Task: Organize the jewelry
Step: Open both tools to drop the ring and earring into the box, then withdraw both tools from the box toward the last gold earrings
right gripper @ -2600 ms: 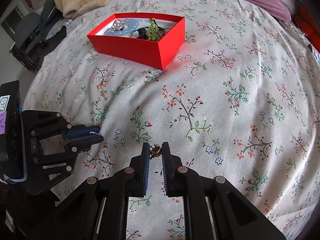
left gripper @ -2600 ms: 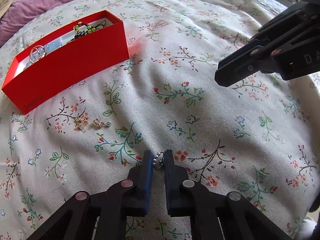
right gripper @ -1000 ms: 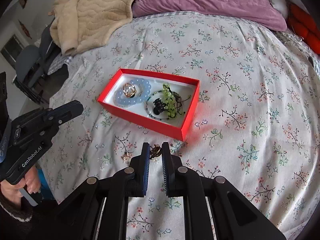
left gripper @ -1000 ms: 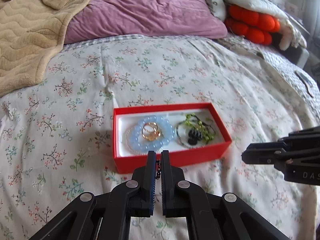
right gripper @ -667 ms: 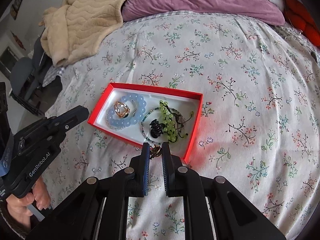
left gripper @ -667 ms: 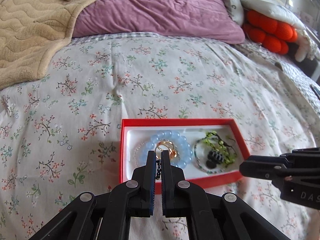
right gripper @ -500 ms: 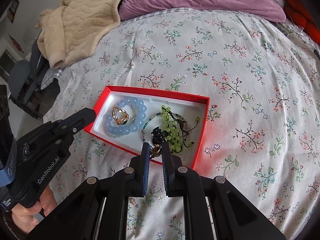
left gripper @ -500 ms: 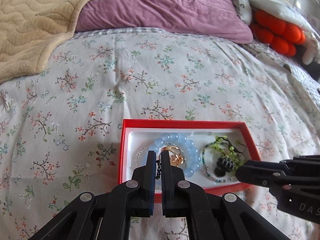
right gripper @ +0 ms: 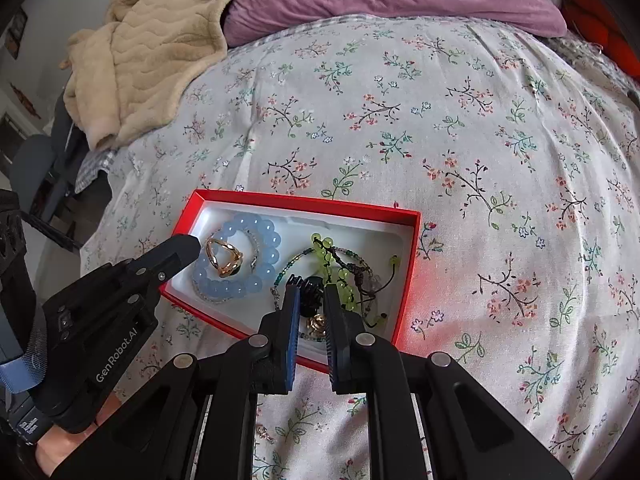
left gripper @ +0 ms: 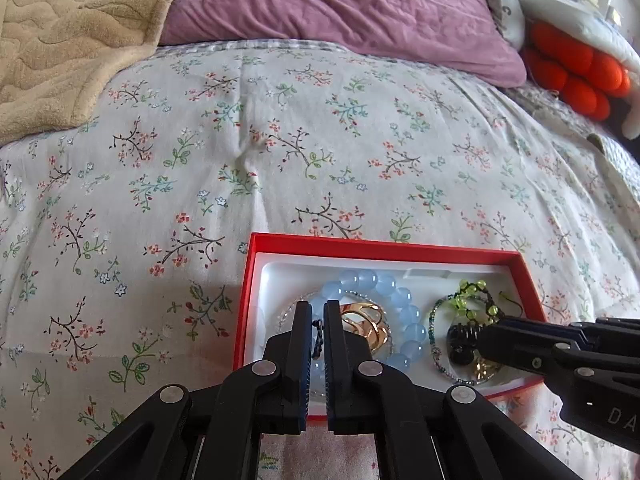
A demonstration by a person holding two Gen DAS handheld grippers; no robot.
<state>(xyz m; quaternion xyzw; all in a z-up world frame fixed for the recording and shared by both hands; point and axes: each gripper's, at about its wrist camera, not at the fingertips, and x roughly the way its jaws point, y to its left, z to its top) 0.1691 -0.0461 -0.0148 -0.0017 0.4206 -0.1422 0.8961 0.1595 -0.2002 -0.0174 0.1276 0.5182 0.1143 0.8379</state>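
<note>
A red box [left gripper: 384,243] with a white lining sits on the floral bedspread; it also shows in the right wrist view [right gripper: 408,276]. Inside lie a blue bead bracelet [left gripper: 404,312], a gold ring [left gripper: 366,322], a green bead bracelet [right gripper: 332,256] and a black clip [right gripper: 310,290]. My left gripper [left gripper: 318,312] is shut on a small dark beaded piece [left gripper: 317,340] over the box's left part. My right gripper [right gripper: 312,296] is open over the box's right part, and a small gold earring [right gripper: 317,323] lies in the box between its fingers.
A beige blanket [left gripper: 68,36] and a purple pillow [left gripper: 340,4] lie at the head of the bed. An orange plush [left gripper: 572,68] sits far right. A small gold earring [right gripper: 263,432] lies on the bedspread near the box.
Both grippers have moved forward over the box. The right gripper has opened and its gold earring now lies in the box.
</note>
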